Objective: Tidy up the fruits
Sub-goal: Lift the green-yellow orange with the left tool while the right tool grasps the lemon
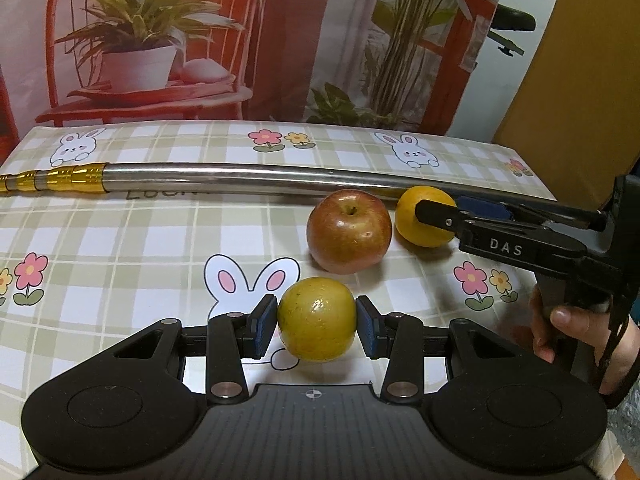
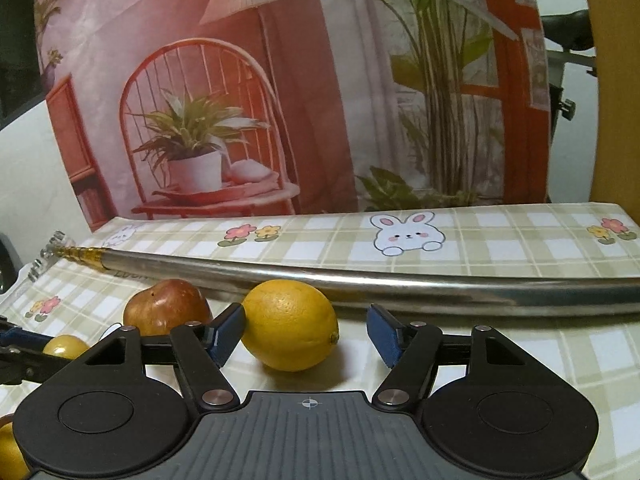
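Gathering fruit on the checked tablecloth (image 1: 120,240); left gripper (image 1: 316,322) clenched on a yellow-green fruit (image 1: 317,324), pads pressed to both its sides, low over the cloth; right gripper (image 2: 306,334) released, straddling the orange (image 2: 290,324), left pad touching or nearly so, right pad clear of the rind; red apple (image 1: 349,231) just beside the orange, in front of a metal rod (image 1: 240,174). Judged: second pick under way; next, centring on the orange, closing squarely, avoiding a nudge against the apple; destination not in view.
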The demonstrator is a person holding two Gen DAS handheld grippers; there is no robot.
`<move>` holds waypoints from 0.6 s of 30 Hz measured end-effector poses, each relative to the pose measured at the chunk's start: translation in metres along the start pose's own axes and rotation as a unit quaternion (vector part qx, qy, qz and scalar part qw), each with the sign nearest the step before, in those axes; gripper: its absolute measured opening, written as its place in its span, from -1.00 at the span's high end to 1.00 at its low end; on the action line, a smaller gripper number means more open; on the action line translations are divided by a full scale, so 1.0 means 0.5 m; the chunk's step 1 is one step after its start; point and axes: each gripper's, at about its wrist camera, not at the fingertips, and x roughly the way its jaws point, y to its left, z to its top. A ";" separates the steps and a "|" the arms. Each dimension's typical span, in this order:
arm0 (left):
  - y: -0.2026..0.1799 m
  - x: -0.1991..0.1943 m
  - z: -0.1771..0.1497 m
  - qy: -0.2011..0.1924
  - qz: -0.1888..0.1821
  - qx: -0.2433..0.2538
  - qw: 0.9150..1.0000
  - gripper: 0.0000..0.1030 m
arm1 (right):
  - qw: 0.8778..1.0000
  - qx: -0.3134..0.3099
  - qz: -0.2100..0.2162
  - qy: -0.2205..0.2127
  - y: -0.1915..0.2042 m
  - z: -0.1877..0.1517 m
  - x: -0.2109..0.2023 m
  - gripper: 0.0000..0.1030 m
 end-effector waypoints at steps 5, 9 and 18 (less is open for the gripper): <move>0.005 -0.004 -0.002 -0.001 -0.001 -0.004 1.000 0.13 | 1.000 -0.014 0.005 0.007 0.013 0.012 0.021 -0.23; 0.009 -0.007 -0.002 -0.003 0.000 -0.008 1.000 0.13 | 0.999 -0.022 0.012 0.024 0.021 0.017 0.042 -0.21; 0.013 -0.009 -0.008 0.000 0.001 -0.015 1.000 0.13 | 0.999 -0.012 0.023 0.042 0.018 -0.007 0.049 -0.06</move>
